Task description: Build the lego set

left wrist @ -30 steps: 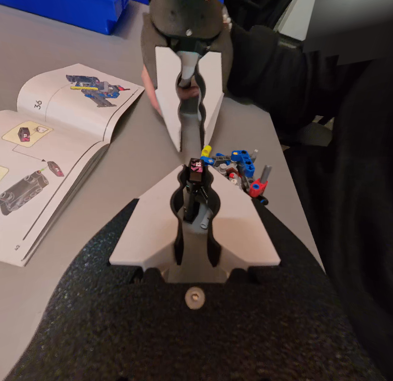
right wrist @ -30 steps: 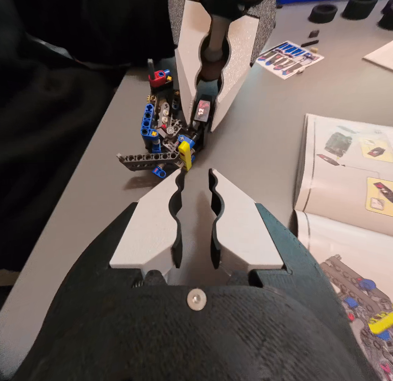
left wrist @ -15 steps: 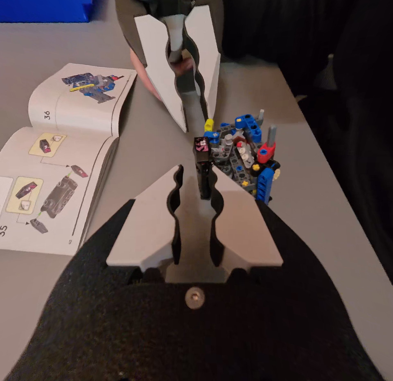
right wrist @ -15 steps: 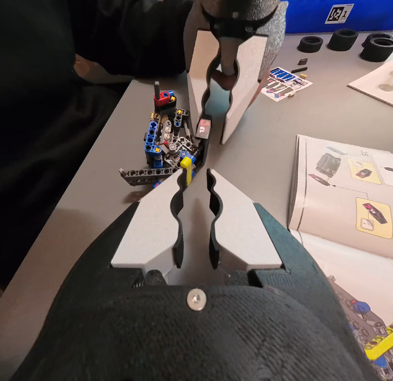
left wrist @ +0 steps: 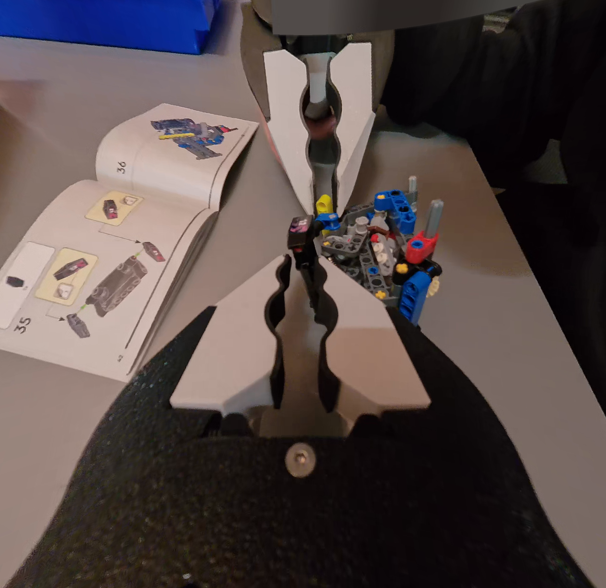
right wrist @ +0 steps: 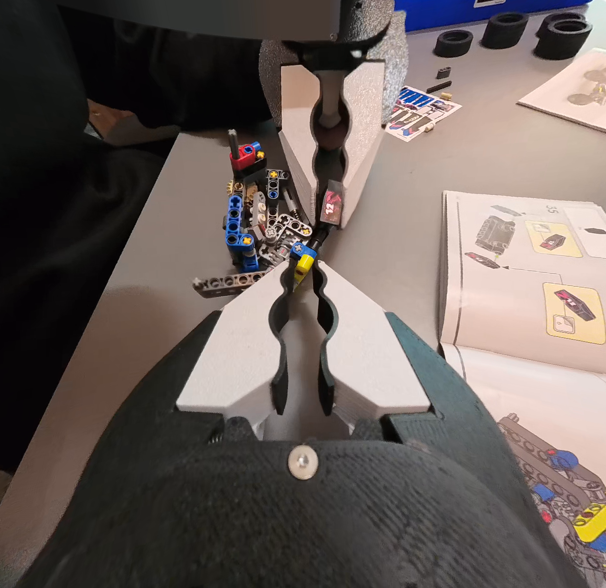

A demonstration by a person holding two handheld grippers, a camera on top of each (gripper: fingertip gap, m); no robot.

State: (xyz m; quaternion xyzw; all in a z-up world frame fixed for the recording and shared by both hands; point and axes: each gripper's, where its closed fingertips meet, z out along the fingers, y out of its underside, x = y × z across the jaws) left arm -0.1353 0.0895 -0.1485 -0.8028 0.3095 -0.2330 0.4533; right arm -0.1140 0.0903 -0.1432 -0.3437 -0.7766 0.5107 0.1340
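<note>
Left wrist view has the left gripper (left wrist: 303, 264) pinching the black end of the brick assembly (left wrist: 370, 254), its stickered black piece (left wrist: 299, 232) just past the tips. Right gripper (right wrist: 301, 268) is clamped on the yellow piece (right wrist: 303, 265). Open booklet (left wrist: 114, 231) off to the left.

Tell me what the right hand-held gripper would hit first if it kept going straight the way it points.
The right hand-held gripper would first meet the yellow piece at its fingertips, part of the brick model. Beyond it sits the left hand-held gripper, though depth is hard to judge.
</note>
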